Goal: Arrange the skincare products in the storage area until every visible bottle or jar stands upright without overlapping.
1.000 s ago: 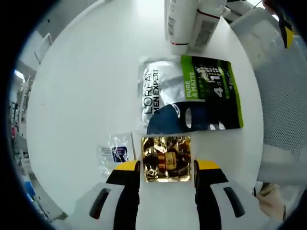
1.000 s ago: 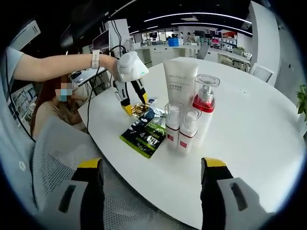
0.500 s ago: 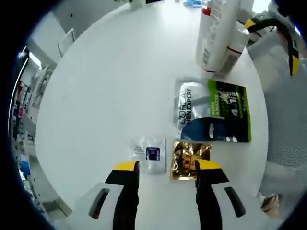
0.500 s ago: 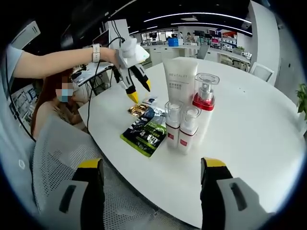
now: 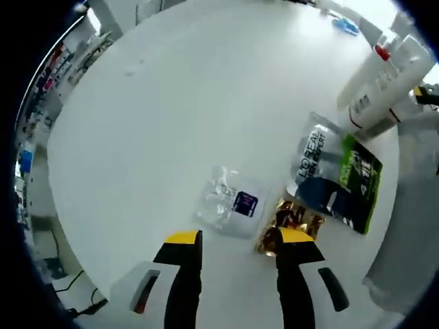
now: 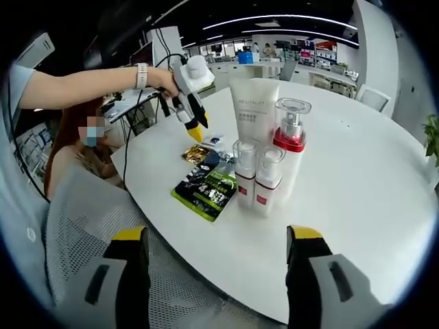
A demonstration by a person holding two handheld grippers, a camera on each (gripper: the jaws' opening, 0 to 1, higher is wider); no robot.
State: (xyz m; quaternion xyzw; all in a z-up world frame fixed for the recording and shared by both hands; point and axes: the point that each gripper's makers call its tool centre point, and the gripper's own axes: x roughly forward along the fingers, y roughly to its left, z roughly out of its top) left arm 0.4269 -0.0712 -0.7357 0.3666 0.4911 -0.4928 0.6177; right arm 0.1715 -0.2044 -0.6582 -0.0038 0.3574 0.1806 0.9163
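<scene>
While your left gripper (image 5: 232, 241) hangs above the white round table (image 5: 171, 103), its yellow-tipped jaws stand wide apart with nothing between them. Left gripper view: a clear sachet (image 5: 230, 203) with a dark blue label lies flat just past the jaws, a gold foil sachet (image 5: 291, 221) lies beside it, partly behind the tip of one jaw, and beyond that the grey, green and dark face mask pack (image 5: 336, 177) lies flat, its edge touching or overlapping the gold one, can't tell which. Farther out, near the table edge, the white bottles (image 5: 384, 86) stand clustered, one with a red band. Right gripper view: your right gripper (image 6: 217, 241) is off the table over a grey mesh chair (image 6: 89, 226), jaws wide, empty. On the table a white tube (image 6: 254, 113) stands upright on its cap, the tall pump bottle (image 6: 288, 151) with clear cap and red collar stands just beside it, and two small clear-capped bottles (image 6: 255, 179) stand in front, close together, all upright. The mask pack and the sachets lie flat beside them. Your left gripper shows here too, held in your hand (image 6: 159, 78) above the sachets, watch (image 6: 141, 75) on the wrist.
</scene>
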